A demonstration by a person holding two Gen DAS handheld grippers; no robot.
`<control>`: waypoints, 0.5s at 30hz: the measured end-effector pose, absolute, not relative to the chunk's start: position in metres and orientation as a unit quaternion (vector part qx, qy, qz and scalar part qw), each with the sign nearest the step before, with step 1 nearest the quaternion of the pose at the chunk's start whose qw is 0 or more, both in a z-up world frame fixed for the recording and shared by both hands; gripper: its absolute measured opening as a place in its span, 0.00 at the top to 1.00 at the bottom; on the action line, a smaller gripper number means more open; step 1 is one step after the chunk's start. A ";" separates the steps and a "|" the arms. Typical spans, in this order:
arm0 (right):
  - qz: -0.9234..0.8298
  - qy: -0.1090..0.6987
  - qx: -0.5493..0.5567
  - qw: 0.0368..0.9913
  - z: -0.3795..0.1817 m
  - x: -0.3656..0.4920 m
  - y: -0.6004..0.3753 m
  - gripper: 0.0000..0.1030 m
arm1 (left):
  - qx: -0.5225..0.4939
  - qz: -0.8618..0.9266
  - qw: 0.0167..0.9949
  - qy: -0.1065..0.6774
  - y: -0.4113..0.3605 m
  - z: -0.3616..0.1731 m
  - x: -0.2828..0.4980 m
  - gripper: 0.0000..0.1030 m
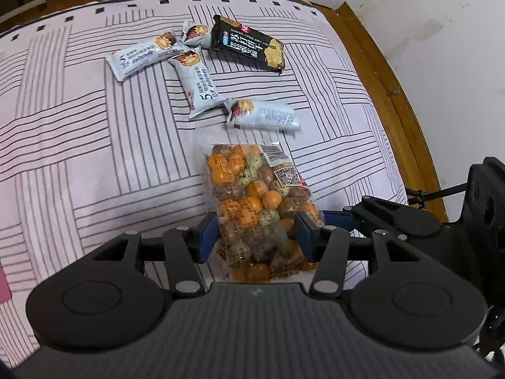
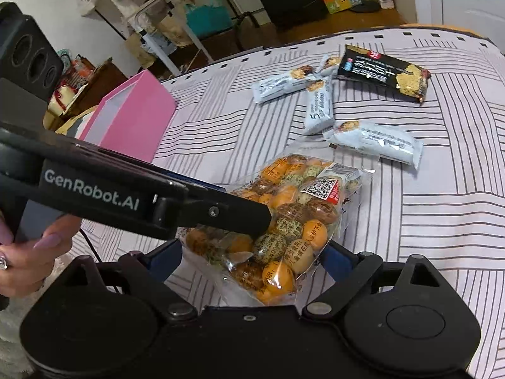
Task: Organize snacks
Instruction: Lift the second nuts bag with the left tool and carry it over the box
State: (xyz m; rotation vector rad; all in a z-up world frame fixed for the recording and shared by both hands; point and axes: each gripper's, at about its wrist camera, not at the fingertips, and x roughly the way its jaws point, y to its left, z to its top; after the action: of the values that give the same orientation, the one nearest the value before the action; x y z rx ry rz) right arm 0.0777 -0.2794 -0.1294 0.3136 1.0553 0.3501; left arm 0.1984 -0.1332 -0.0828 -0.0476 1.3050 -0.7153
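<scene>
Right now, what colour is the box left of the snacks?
Pink box, whitish inside; best seen in the right wrist view.

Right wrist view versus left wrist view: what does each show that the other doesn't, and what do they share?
Only the right wrist view shows the pink box, the cluttered shelf behind it and the person's hand. Only the left wrist view shows the wooden bed edge and white wall. Both show the candy bag between both tongs, four white bars and the black cracker pack on the striped sheet.
</scene>
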 end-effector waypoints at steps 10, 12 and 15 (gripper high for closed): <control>0.182 0.491 0.122 0.843 -0.115 0.050 -0.245 0.08 | -0.031 -0.305 0.759 0.575 -0.104 -0.064 0.159 0.51; 0.184 0.489 0.113 0.845 -0.109 0.044 -0.238 0.08 | -0.029 -0.305 0.764 0.568 -0.096 -0.058 0.150 0.51; 0.187 0.489 0.100 0.846 -0.100 0.035 -0.223 0.08 | -0.026 -0.302 0.768 0.564 -0.083 -0.049 0.139 0.51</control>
State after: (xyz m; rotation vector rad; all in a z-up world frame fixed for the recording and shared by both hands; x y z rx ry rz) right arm 0.0345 -0.2229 -0.0998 0.2104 1.0319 0.3950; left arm 0.1387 -0.0828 -0.0492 -0.0559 1.2253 -0.6554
